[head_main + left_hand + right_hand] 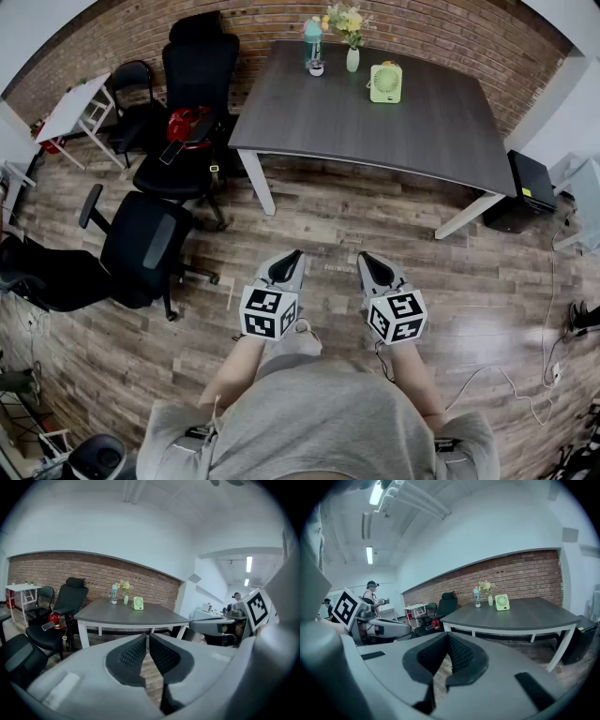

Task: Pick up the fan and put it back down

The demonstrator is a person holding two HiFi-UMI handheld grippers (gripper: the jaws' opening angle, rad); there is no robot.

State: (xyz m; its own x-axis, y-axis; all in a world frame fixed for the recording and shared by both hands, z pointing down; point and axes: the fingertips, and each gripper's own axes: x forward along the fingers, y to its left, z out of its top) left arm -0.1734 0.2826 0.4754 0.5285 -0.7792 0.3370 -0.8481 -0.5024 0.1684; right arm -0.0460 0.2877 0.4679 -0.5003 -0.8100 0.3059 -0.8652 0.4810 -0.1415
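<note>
- Fan (385, 82), pale green, stands upright on the dark grey table (422, 141) in the upper middle of the head view, near the table's far edge by the brick wall (450, 28).
- To the fan's left in that frame are a small vase of flowers (352, 54) and a teal bottle (313, 42), close to each other and a little apart from the fan.
- Left gripper (296, 255) sits low in the centre of the head view, over the wooden floor (328, 225) and well apart from the table. In its own view the two dark pads meet at the tips with nothing between them.
- Right gripper (366, 257) is near it on the right, also over the floor, its jaws pressed together and empty.
- Both grippers point toward the table, and the fan shows small above the jaws in each gripper view.
- Black office chairs (150, 244) fill the left of the head view, and one holds a red object (183, 124).
</note>
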